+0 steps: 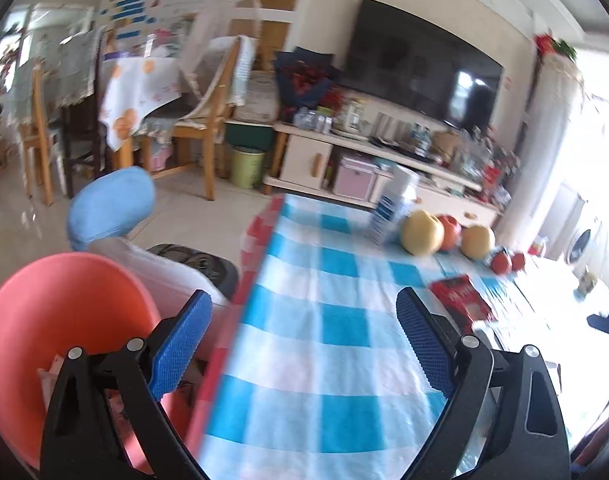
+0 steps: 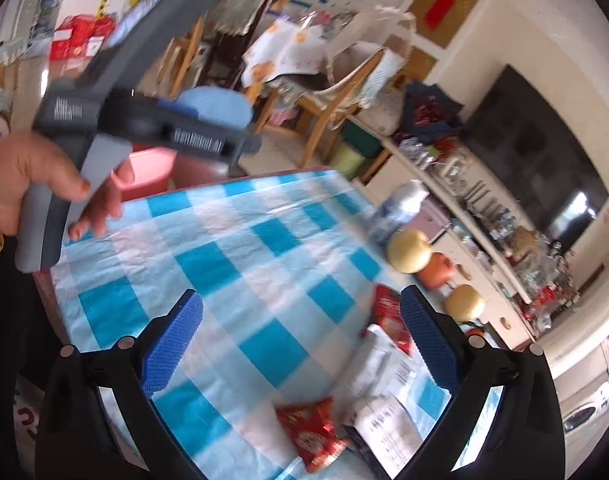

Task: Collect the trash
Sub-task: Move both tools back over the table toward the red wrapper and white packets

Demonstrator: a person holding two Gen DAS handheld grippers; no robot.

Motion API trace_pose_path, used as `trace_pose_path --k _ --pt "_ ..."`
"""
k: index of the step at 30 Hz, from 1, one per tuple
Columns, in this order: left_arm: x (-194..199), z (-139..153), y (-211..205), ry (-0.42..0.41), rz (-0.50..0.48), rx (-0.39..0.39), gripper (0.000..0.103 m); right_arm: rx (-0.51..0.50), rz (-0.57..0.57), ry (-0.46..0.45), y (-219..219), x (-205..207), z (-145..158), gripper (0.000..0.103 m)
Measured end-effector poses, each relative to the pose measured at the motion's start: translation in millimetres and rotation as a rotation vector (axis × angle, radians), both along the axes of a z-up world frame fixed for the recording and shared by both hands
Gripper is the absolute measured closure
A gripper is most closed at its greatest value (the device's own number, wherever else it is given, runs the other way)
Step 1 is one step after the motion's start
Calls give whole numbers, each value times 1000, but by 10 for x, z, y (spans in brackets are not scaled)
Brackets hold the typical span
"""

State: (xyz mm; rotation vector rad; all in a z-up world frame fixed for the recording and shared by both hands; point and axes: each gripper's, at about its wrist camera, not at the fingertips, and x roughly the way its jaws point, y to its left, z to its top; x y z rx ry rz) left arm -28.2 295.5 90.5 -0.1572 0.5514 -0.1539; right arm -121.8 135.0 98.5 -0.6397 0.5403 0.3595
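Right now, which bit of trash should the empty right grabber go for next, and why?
Probably lower the right gripper onto the red wrapper just below it. Both grippers are open and empty, the wrapper lies loose on the checked tablecloth, and the pink bin waits beside the table edge.

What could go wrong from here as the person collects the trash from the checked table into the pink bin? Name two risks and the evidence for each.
1. The red wrapper and white paper packets overlap, so the open right gripper may grab several at once or drop one.
2. The pink bin sits below the table edge beside the open left gripper; light trash could miss it and land on the floor.
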Motion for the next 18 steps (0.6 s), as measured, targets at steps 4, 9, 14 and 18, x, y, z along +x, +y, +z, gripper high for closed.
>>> trace_pose_path --k 4,9,14,18 --pt "-8 -16 -350 13 -66 81 11 23 -29 -6 -215 -30 41 4" --pt "-30 -74 -761 43 -148 137 11 73 -81 -12 -533 -37 88 4" --pt "-58 -151 -1075 76 -209 160 11 110 -146 -29 -860 -33 136 4" --pt "-171 -157 -1308 64 -261 164 11 130 -192 -24 -1074 -13 155 4"
